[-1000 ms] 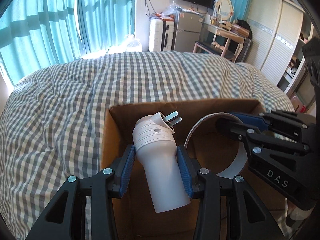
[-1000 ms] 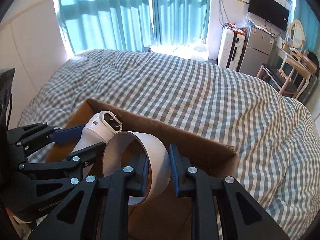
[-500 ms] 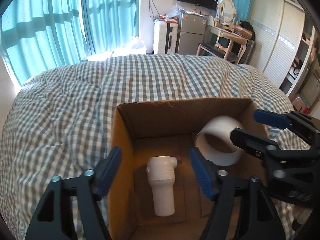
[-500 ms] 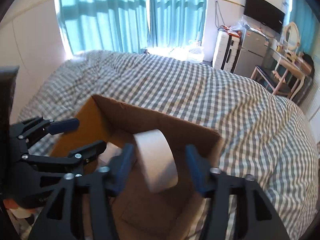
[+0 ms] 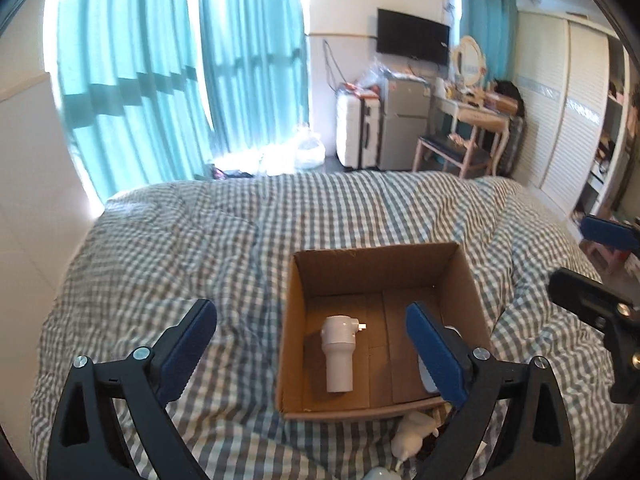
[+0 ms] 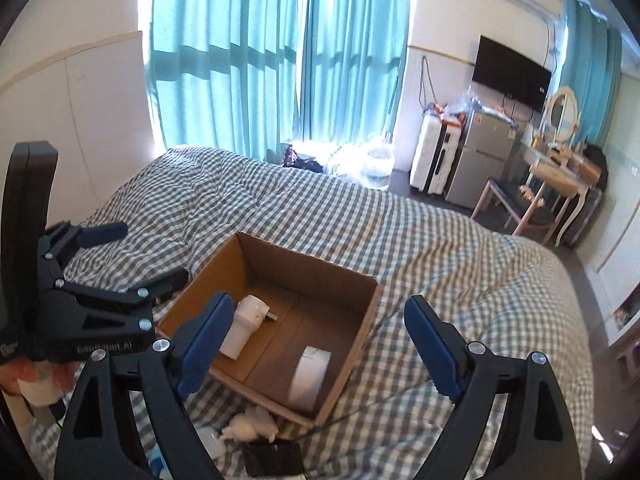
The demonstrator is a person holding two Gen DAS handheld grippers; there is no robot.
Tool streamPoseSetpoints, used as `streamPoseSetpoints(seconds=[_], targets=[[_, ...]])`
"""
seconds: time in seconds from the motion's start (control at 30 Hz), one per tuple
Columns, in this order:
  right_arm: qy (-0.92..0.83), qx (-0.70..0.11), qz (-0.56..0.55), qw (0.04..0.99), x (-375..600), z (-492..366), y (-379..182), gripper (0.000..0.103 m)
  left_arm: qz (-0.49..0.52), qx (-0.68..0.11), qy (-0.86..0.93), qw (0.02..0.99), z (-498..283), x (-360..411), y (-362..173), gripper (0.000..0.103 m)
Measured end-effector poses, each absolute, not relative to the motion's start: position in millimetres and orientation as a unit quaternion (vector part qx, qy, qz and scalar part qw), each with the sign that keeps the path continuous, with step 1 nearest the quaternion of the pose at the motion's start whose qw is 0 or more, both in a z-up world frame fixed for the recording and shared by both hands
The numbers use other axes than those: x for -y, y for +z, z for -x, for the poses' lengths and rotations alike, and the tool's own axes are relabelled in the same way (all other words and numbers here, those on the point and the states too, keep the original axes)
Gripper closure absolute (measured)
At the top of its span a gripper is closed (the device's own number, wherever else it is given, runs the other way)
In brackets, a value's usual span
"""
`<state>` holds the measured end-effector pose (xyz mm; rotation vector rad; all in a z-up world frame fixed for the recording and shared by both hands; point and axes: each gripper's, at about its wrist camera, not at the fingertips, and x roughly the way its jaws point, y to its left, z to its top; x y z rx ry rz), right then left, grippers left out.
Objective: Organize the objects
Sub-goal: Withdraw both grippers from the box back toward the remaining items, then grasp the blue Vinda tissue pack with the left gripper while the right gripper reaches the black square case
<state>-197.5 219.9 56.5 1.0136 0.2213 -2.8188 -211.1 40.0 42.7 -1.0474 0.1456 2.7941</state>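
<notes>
Both the left gripper (image 5: 312,344) and right gripper (image 6: 320,338) hover released and empty above the box (image 6: 208,276) on the bed (image 5: 160,248). Plug (image 5: 339,350) and tape (image 6: 310,376) lie inside. The box sits on soft bedding, so a bump could tip it, and the small items (image 6: 250,430) near its near edge risk being missed.

Your left gripper (image 5: 312,344) and right gripper (image 6: 320,344) now stand open, raised away from the box (image 5: 460,280); plug adapter (image 5: 339,354) and tape roll (image 6: 310,376) lie released inside.
</notes>
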Motion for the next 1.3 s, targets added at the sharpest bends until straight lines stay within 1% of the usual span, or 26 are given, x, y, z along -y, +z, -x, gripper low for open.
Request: streamPoseSetpoints(seconds=[0.2, 0.33, 0.53, 0.7, 0.77, 0.9, 1.03, 1.23, 1.3], targets=[[-0.941, -0.095, -0.315, 0.076, -222, 148, 75, 0.014, 0.349, -0.042, 0.934, 0.068, 173, -30, 45, 0.002], [-0.938, -0.104, -0.316, 0.094, -220, 124, 66, 0.012, 0.363, -0.041, 0.93, 0.046, 147, -24, 29, 0.002], [-0.919, -0.122, -0.357, 0.116, -218, 103, 11, 0.012, 0.382, -0.057, 0.922, 0.026, 112, -25, -14, 0.002], [-0.902, -0.128, -0.395, 0.119, -218, 93, -41, 0.012, 0.408, -0.045, 0.911, 0.029, 87, -27, -47, 0.002], [-0.897, -0.127, -0.405, 0.119, -221, 89, -56, 0.012, 0.429, -0.028, 0.902, 0.042, 78, -27, -62, 0.002], [-0.892, -0.107, -0.423, 0.123, -225, 82, -83, 0.012, 0.456, -0.014, 0.888, 0.065, 69, -30, -79, 0.002], [-0.887, -0.088, -0.439, 0.115, -228, 81, -102, 0.012, 0.473, -0.019, 0.877, 0.079, 63, -33, -94, 0.002], [-0.887, -0.1, -0.44, 0.098, -226, 80, -109, 0.012, 0.517, -0.01, 0.849, 0.106, 59, -41, -130, 0.002], [-0.887, -0.099, -0.442, 0.092, -226, 80, -111, 0.012, 0.51, -0.003, 0.852, 0.117, 56, -42, -133, 0.002]])
